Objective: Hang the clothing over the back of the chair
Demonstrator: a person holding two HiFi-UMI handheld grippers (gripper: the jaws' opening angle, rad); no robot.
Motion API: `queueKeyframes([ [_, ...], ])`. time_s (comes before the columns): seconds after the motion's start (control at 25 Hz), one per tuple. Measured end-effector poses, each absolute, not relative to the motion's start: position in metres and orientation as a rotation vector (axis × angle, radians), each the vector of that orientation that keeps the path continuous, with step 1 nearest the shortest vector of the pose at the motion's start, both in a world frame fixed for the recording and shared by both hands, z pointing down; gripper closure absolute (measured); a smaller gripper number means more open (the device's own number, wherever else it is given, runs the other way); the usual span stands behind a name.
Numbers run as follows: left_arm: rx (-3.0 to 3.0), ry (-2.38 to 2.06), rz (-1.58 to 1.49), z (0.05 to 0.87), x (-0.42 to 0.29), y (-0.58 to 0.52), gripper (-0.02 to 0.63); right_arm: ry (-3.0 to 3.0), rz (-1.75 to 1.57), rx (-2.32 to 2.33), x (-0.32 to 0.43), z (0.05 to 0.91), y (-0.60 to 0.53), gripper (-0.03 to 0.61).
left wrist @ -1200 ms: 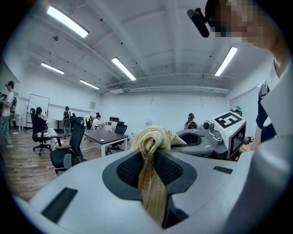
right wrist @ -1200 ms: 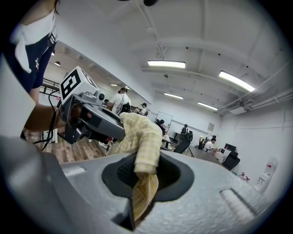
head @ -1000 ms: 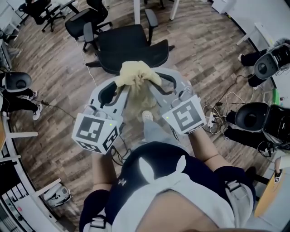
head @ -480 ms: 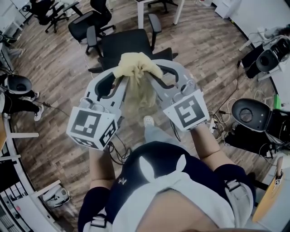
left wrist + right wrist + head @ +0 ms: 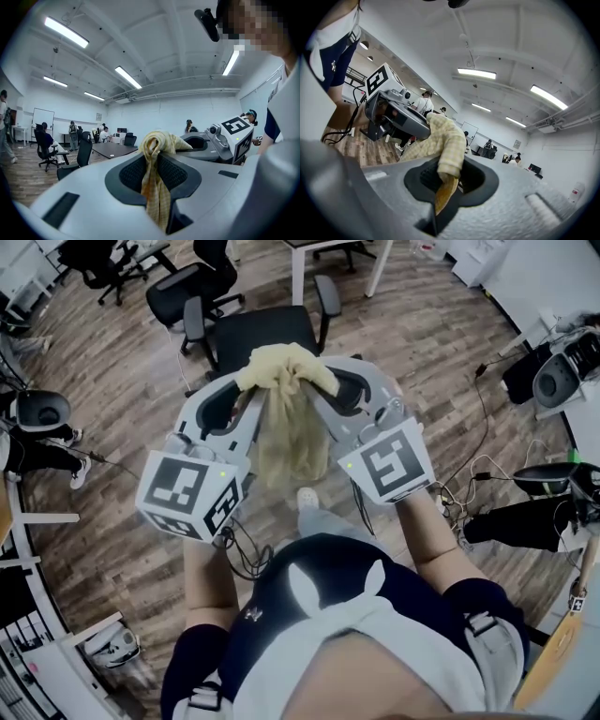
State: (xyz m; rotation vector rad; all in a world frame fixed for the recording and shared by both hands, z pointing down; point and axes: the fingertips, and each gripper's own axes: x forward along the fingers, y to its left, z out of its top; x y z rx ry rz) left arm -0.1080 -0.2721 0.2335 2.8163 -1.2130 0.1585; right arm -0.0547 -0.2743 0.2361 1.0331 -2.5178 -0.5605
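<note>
A pale yellow checked garment [image 5: 284, 409] hangs bunched between my two grippers, its loose part draping down towards the floor. My left gripper [image 5: 251, 401] is shut on its left side; in the left gripper view the cloth [image 5: 157, 183] is pinched between the dark pads. My right gripper [image 5: 317, 395] is shut on the right side, and the cloth [image 5: 446, 159] folds over its pads in the right gripper view. Just beyond the grippers a black office chair [image 5: 258, 332] with armrests stands on the wooden floor. I hold the garment up in the air in front of it.
More black office chairs [image 5: 192, 282] stand at the back left, beside white table legs [image 5: 298, 273]. Cables [image 5: 478, 470] and black gear [image 5: 553, 381] lie on the floor at the right. A desk [image 5: 110, 149] and several people show far off in the left gripper view.
Both grippers have risen and moved forward towards the chair with the garment between them. The cloth hangs longer and more spread below the jaws.
</note>
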Motion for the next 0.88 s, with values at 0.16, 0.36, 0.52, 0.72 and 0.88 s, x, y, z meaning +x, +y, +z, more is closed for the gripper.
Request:
queueKeyframes([
  [0.16, 2.807, -1.229, 0.173, 0.244, -0.107, -0.282, 0.531, -2.52, -0.562, 1.016, -0.053, 0.247, -0.285, 0.52],
  [0.36, 2.796, -1.252, 0.191, 0.258, -0.106, -0.288, 0.531, -2.524, -0.567, 0.998, -0.052, 0.262, -0.291, 0.518],
  [0.52, 2.785, -1.265, 0.197, 0.267, -0.106, -0.295, 0.531, -2.529, -0.562, 0.979, -0.052, 0.272, -0.298, 0.518],
  [0.72, 2.755, -1.279, 0.22, 0.272, -0.101, -0.325, 0.531, -2.538, -0.53, 0.939, -0.048, 0.279, -0.327, 0.518],
  [0.88, 2.724, -1.285, 0.254, 0.283, -0.104, -0.343, 0.531, -2.548, -0.498, 0.898, -0.051, 0.29, -0.345, 0.517],
])
